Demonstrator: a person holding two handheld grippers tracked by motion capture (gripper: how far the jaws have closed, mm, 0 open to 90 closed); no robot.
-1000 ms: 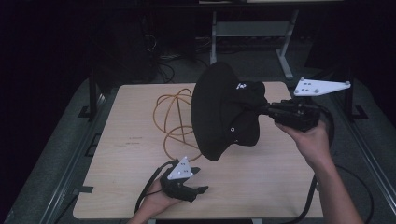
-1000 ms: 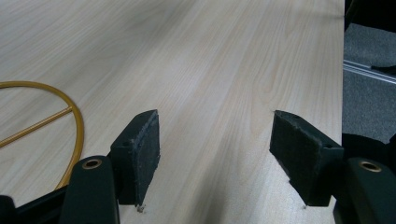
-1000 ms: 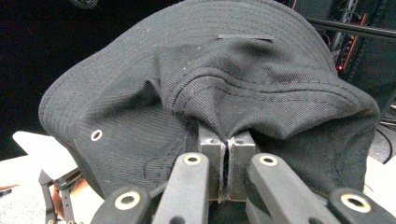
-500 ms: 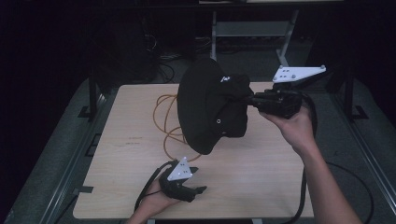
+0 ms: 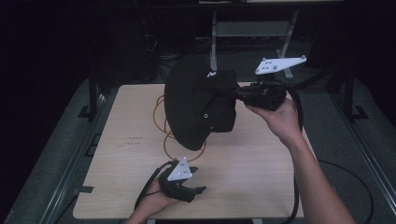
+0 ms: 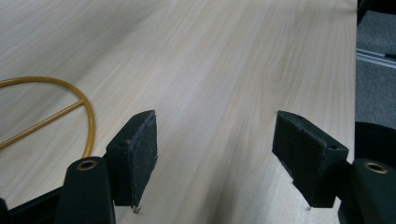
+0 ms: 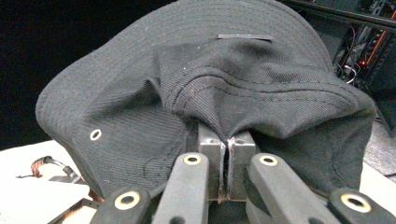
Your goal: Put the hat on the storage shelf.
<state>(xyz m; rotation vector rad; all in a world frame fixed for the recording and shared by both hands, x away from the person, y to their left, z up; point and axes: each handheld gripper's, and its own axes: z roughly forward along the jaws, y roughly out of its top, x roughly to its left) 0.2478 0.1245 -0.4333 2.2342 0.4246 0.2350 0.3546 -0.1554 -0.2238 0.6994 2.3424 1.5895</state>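
- Right gripper (image 5: 238, 94), centre-right of the high view: jaws clenched on a fold of the black fabric bucket hat (image 5: 198, 107), held clear above the pale wooden table (image 5: 261, 172).
- Pinch sits at the crown, so the brim hangs free, likely for repositioning.
- Left gripper (image 5: 198, 190), lower centre: released, jaws apart, resting on the table.
- Orange looped cable (image 5: 164, 140) lies beneath the hat.
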